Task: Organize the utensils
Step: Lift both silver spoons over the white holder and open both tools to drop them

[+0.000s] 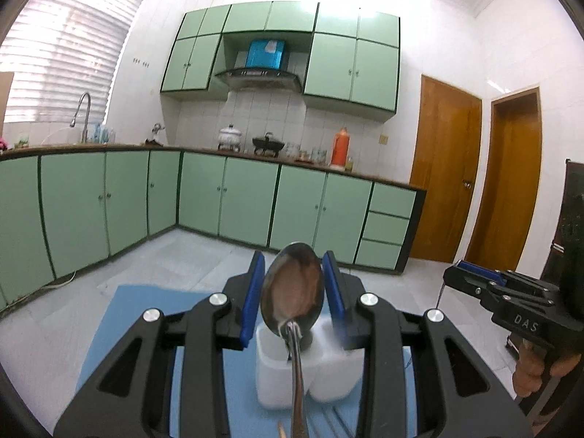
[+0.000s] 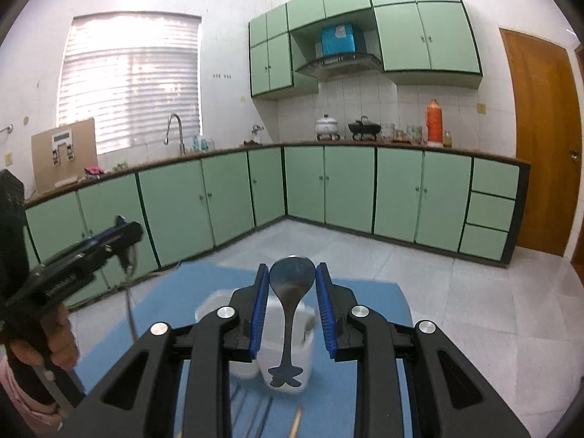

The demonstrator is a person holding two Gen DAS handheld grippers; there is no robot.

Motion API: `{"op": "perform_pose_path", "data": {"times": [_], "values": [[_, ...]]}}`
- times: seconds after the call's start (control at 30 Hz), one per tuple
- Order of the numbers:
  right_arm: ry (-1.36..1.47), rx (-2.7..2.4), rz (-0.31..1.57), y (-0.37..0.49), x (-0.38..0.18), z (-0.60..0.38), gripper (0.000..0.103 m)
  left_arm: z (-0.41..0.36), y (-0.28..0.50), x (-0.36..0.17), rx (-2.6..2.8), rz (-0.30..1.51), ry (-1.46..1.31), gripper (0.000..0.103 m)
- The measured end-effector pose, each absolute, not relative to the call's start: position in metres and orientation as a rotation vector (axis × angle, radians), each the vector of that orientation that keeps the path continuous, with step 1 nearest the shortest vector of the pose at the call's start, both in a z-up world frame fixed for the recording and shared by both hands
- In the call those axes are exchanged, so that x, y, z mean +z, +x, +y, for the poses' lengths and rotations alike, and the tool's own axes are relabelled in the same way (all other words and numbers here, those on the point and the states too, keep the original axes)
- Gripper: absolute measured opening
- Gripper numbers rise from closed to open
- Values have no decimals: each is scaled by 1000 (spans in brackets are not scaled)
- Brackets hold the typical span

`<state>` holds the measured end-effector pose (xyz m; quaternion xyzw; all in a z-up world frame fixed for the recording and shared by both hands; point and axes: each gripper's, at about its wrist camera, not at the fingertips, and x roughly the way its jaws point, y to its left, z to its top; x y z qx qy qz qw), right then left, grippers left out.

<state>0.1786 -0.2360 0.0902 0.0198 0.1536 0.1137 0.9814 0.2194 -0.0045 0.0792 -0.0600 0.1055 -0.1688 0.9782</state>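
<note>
In the left wrist view my left gripper [image 1: 294, 284] is shut on a large metal spoon [image 1: 293, 292], bowl between the blue pads, handle hanging toward the camera above a white two-compartment holder [image 1: 328, 372] on a blue mat [image 1: 127, 321]. My right gripper [image 1: 471, 272] shows at the right edge. In the right wrist view my right gripper [image 2: 292, 288] is shut on a dark spoon [image 2: 290, 314] with a whale-tail handle end, held over the white holder [image 2: 306, 346]. My left gripper [image 2: 124, 235] shows at the left with its metal spoon [image 2: 129, 303] hanging down.
More utensils lie on the blue mat [image 2: 365, 306] near the front edge: metal pieces [image 1: 328, 423] and a wooden stick [image 2: 295, 421]. Green kitchen cabinets [image 2: 346, 189], a sink tap [image 2: 175, 127] and wooden doors [image 1: 445, 168] stand beyond.
</note>
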Motion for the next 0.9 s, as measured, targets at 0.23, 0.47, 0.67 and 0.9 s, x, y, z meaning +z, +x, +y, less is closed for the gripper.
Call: {"op": "perform_pose_path", "data": {"times": [0.23,0.47,0.67,0.9], "values": [[47,232,273,221,107,-227,26,-21,269,93,-339,131,-133,31],[53,216,326,269,83,-221,26,-36,309,70,-326,117,-114,31],[61,210,392,286,48,-220,26,-36,324,38,-317,180,-99,32],[56,221,435,283,23,-215,26,-29,328,9,-310,257,-90,32]]}}
